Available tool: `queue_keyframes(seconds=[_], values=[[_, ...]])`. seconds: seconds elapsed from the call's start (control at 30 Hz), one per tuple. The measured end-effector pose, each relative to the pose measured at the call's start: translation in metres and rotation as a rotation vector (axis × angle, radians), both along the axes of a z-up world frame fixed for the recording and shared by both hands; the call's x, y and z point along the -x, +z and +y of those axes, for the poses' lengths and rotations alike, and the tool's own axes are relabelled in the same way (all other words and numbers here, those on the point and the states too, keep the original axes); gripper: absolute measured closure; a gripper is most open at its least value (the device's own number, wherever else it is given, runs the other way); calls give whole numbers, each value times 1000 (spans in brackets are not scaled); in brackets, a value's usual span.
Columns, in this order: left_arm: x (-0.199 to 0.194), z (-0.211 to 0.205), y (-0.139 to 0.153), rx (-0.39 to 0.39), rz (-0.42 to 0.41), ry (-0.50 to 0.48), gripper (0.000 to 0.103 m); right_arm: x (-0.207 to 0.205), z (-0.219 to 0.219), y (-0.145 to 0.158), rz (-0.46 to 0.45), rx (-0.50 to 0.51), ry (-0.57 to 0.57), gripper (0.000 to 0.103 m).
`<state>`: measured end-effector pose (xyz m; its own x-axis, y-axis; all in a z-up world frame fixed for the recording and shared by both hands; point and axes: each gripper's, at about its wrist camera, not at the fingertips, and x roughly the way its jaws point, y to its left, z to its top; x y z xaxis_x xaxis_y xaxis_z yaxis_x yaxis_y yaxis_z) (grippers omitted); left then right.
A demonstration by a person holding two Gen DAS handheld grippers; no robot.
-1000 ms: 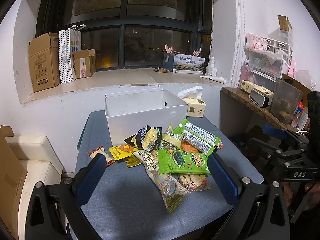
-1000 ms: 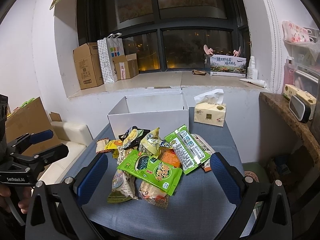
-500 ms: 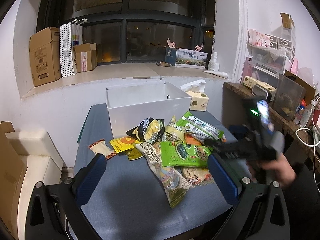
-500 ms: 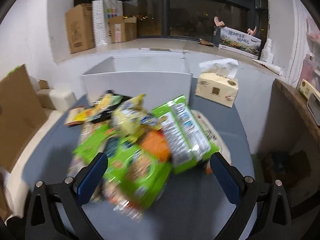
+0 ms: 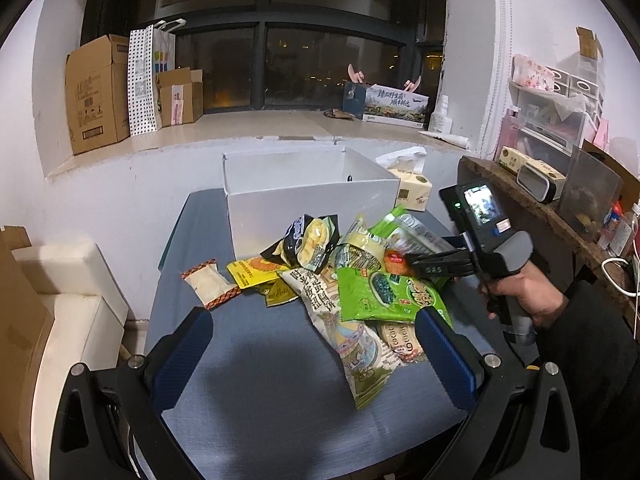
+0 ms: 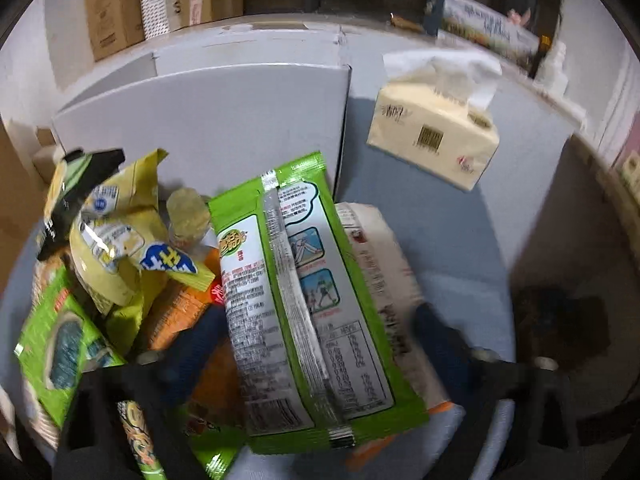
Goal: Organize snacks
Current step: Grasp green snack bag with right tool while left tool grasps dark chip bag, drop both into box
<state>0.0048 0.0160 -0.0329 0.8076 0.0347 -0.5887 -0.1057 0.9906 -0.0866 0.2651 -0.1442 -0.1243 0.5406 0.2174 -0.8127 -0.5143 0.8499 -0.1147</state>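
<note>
A pile of snack packets (image 5: 352, 280) lies on the blue table (image 5: 248, 360) in front of an open white box (image 5: 304, 196). My left gripper (image 5: 312, 352) is open and empty, hanging back above the table's near side. My right gripper (image 6: 312, 344) is open, its blurred fingers straddling a long green-and-white packet (image 6: 304, 300) on top of the pile. In the left wrist view the right gripper (image 5: 416, 265) reaches into the pile from the right. The white box (image 6: 224, 120) stands just behind the packets.
A tissue box (image 6: 436, 136) sits on the table right of the white box. A small red-edged packet (image 5: 208, 284) lies apart at the pile's left. Cardboard boxes (image 5: 100, 92) stand on the window sill. A cluttered wooden shelf (image 5: 560, 208) runs along the right.
My right gripper has swung in from the right and dropped down onto the pile, around the long green packet. My left gripper has barely moved.
</note>
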Motion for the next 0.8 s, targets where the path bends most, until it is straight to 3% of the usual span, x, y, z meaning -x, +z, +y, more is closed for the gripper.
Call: queue_keyframes(seconds=[0.13,0.3,0.37,0.53,0.7,0.8], values=[[-6,2,-6,1,6,7,0,7,-11,11,5,-58,3,29],[-29,8,-13,17,-10,4,0,23,-30,42,-62,-141,-7,29],[-50,13,-17,21,21,14,0,37,-42,59,-98,-188,-18,29],[-114,29,-30,119,116,11,0,85,-66,88,-138,-269,-18,29],[-166,24,-38,61,159,9,0,118,-83,94,-133,-350,-4,29],[-193,27,-49,69,208,22,0,134,-88,93,-130,-380,-4,29]])
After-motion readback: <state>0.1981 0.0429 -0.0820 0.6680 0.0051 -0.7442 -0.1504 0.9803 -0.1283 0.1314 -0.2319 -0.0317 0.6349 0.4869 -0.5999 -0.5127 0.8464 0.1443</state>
